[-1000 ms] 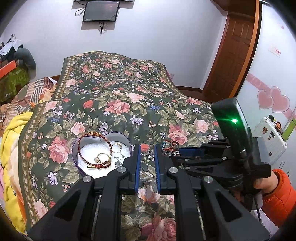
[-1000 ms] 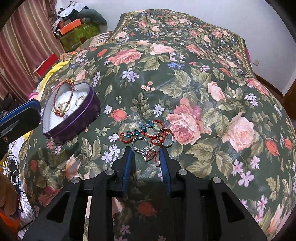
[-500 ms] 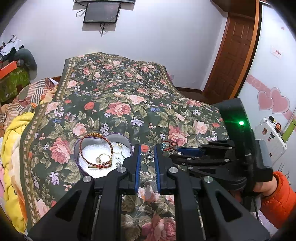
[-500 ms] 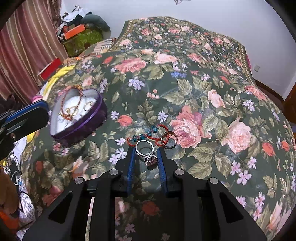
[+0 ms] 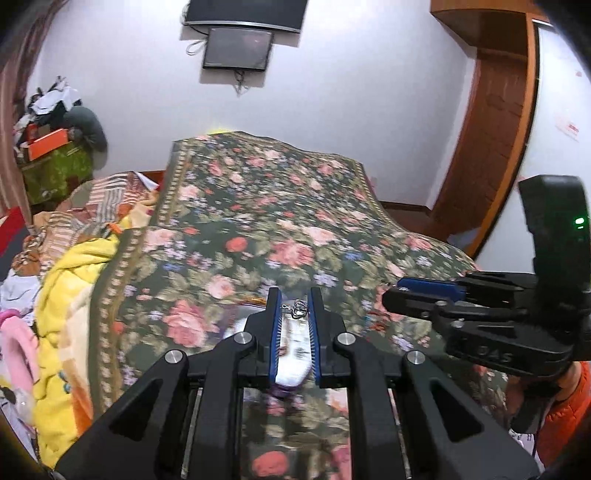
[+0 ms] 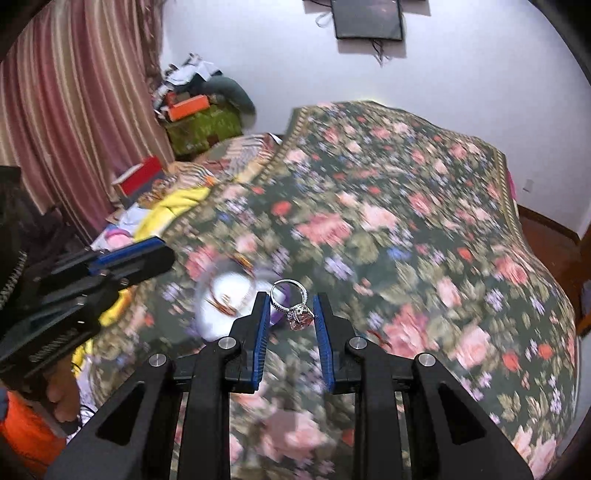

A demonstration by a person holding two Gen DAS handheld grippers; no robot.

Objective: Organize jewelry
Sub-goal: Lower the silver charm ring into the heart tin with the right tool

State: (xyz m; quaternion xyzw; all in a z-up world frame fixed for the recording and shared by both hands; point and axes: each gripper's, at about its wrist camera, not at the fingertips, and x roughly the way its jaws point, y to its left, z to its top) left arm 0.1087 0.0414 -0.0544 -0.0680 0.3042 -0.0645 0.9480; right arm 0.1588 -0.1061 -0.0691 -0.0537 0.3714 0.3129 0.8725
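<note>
The right gripper (image 6: 290, 297) stands partly open, its blue pads a ring's width apart, and it grips a silver ring (image 6: 301, 314) across that gap. The ring's long axis runs tilted from finger to finger: the hoop rises toward the upper left, by the left pad, and the big pale stone points down and right, against the right pad. It is sharp, while everything behind it is smeared.

The left gripper (image 5: 294, 295) is closed to a narrow slot. A small silver piece (image 5: 297, 309) bridges the tips crosswise and looks pinched there; its shape is too small to read.

Just beyond both pairs of fingers lies the heart box (image 6: 229, 291), purple-walled and white-lined, on the floral bedspread (image 6: 369, 221). The ring hangs just above its near right edge. A red bracelet (image 6: 221, 304) curls inside it, blurred.

Past the bed's left side are yellow bedding (image 5: 74, 266) and a striped curtain (image 6: 74, 110). On the far wall hangs a dark screen (image 6: 367, 18).
</note>
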